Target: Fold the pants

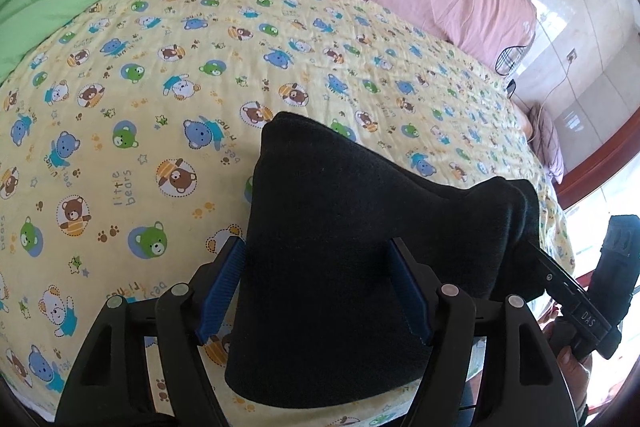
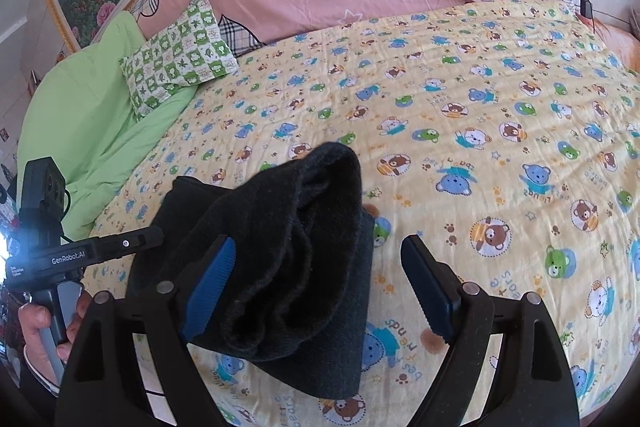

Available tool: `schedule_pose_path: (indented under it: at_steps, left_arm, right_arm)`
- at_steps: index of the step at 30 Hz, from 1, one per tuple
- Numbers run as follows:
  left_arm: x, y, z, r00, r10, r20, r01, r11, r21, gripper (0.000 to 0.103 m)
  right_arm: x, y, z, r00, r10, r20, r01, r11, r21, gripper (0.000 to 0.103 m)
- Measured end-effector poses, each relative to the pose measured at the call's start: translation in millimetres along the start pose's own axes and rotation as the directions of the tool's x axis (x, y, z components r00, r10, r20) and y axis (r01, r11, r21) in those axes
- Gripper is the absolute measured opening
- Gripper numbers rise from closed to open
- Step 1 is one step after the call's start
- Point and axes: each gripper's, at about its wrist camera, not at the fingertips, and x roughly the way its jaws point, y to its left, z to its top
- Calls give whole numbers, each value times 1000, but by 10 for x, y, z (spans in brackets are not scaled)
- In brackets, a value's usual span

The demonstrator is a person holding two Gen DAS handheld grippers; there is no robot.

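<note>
- The bed (image 2: 500, 75), spread with a yellow bear-print quilt, takes up nearly everything in both views; a pink heart-print cover and a green checked pillow (image 2: 176, 55) lie along its far side.
- The pants (image 1: 340, 227) are a dark, fleecy bundle near the bed's close edge, already doubled over. In the right wrist view a rolled, bulging layer sits on top of a flatter panel.
- Step in hand, as I judge it: setting the folded bundle down and letting go. To do it well, lower both ends together so the top layer doesn't slide, then press the bulge flat before pulling away.
- The left gripper (image 1: 320, 287) has its blue pads spread wide with cloth between them, not pinching it.
- The right gripper (image 2: 320, 283) is likewise spread; its left pad lies against the fabric, possibly only brushing it, while the other stands clear over the quilt.
- A hand (image 2: 44, 327) holds the other gripper's handle.
</note>
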Motion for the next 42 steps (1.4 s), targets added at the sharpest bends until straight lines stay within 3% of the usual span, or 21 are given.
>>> schedule_pose_path:
  at_steps: [7, 15, 21, 29, 38, 42]
  left_arm:
    - [152, 122, -9, 1000, -11, -25, 11, 1000, -30, 77]
    - [262, 201, -34, 998, -37, -41, 35, 998, -47, 77]
    - [285, 287, -62, 998, -59, -38, 57, 997, -54, 74]
    - [321, 292, -66, 996, -81, -42, 79, 996, -44, 59]
    - [311, 295, -62, 994, -105, -31, 103, 993, -57, 49]
    - [242, 249, -46, 994, -109, -20, 108, 993, -45, 40]
  right_arm:
    - [-1, -98, -135, 999, -43, -12, 43, 999, -21, 85]
    - [-16, -229, -279, 1000, -16, -27, 16, 1000, -7, 85]
    - [39, -313, -328, 996, 81, -43, -79, 996, 46, 79]
    - [164, -359, -390, 963, 264, -57, -253, 956, 150, 60]
    - [245, -448, -431, 939, 341, -49, -323, 921, 215, 60]
    - [227, -429, -412, 934, 353, -50, -336, 918, 213, 52]
